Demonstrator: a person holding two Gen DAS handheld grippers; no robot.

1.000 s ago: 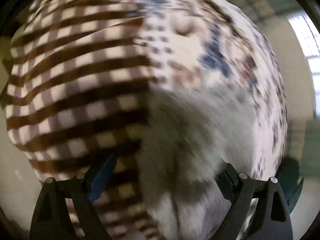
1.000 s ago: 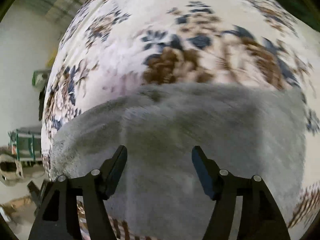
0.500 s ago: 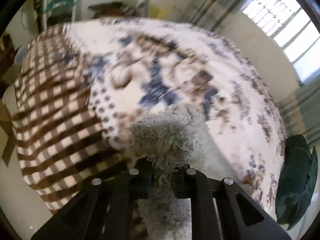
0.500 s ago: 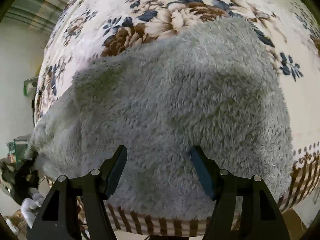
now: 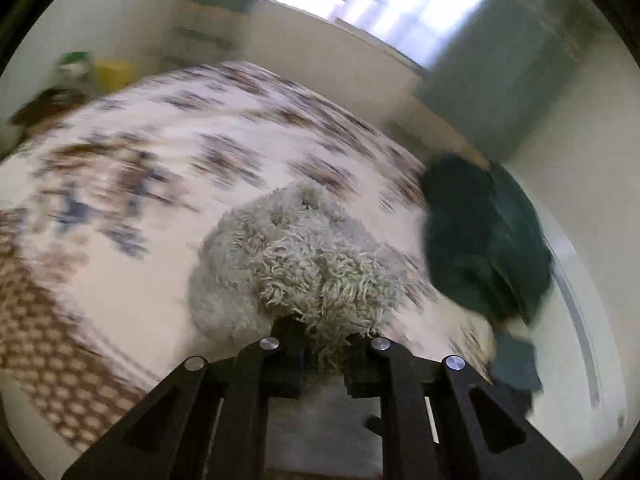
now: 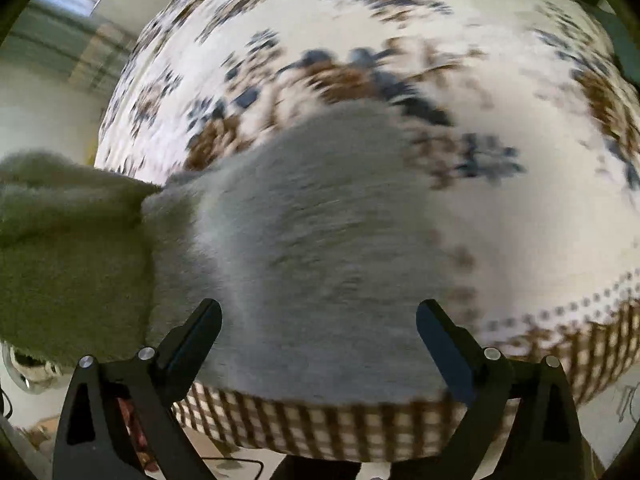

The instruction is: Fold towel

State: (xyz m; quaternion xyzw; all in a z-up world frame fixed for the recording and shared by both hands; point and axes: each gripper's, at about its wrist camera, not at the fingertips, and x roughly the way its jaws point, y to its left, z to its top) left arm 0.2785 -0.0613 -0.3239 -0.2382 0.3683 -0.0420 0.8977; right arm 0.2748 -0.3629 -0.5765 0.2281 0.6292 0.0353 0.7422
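My left claw [image 5: 322,354] clenched on shaggy grey towel [image 5: 296,268], lifted off floral bed [image 5: 120,280]. Right claw [image 6: 318,328] released, spread above towel.

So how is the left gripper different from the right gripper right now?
The left gripper is shut, pinching a bunch of the fluffy grey towel; the right gripper is wide open and holds nothing. The left gripper lifts its bit of towel off the flowery bedspread; the right gripper hangs over the part of the towel that lies on the bed. Both are black and have two fingers.
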